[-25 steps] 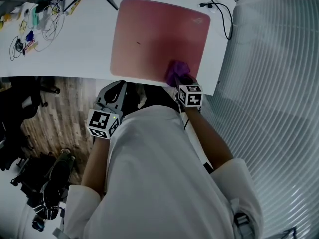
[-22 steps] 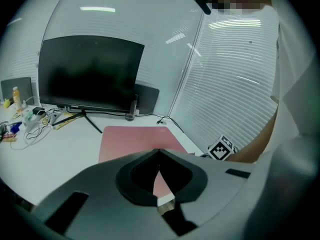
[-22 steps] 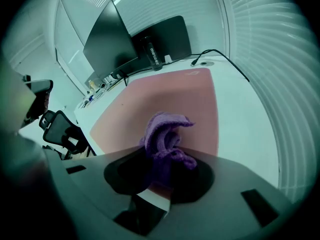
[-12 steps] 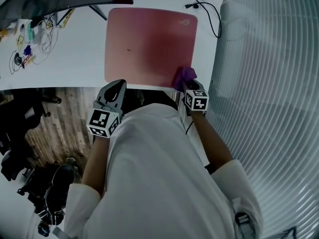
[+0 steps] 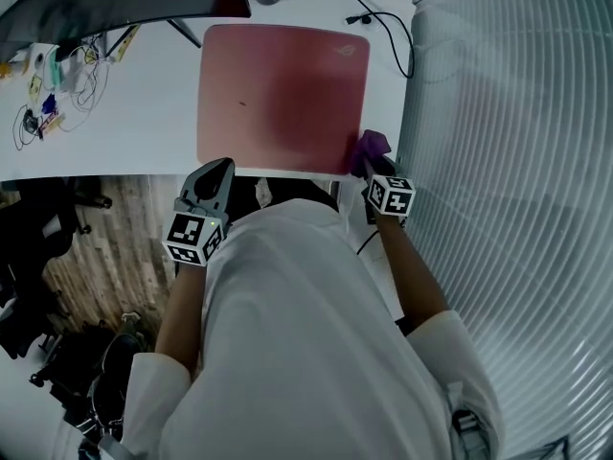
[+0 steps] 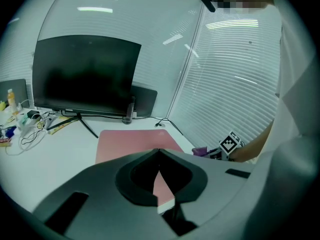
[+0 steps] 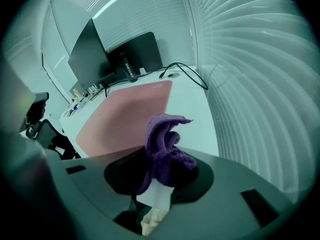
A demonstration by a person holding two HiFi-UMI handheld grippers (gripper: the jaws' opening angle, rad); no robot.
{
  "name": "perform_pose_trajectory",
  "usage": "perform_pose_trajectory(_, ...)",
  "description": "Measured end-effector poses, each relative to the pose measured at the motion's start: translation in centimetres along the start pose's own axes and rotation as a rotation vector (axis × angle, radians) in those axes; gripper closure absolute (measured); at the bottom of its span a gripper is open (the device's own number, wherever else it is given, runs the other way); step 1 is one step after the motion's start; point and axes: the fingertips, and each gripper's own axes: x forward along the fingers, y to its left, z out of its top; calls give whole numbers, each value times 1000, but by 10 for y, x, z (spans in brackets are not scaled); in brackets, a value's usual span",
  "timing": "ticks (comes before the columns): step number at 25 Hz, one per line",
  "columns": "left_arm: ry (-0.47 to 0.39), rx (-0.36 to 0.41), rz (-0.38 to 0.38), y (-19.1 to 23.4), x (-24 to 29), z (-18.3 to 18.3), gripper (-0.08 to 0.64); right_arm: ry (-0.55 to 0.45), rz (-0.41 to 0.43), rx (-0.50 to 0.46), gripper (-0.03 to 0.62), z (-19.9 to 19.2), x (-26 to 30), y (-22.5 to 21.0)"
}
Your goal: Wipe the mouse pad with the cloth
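Now the right gripper (image 5: 375, 164) has its fingers clamped on the purple cloth (image 5: 372, 144), just beside the mouse pad's (image 5: 278, 94) lower right corner. The left gripper (image 5: 213, 178), fingers closed on nothing, hovers at the counter's (image 5: 115, 123) near edge.

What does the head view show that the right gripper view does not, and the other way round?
Head view only: the person's white top, right forearm and the marker cube on the right gripper. Right gripper view only: the ceiling light strip and the jaws closed on the purple cloth. Both: that cloth, the pink mouse pad, black cable and white desk.
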Motion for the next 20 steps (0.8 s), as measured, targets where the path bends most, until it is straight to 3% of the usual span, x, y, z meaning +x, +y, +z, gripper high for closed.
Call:
perform_pose_trajectory(6,-14,-24,-1,17,-10,-4,543,7,-100,-32,453,27,3,-17)
perform_pose_trajectory(11,-9,-40,4,44,-26,-11,543,44,-159,-85,453,40,24,-8)
perform_pose_trajectory(20,6,-85,14,98,-54,-27,543,121,-255,-89,457,52,39,19)
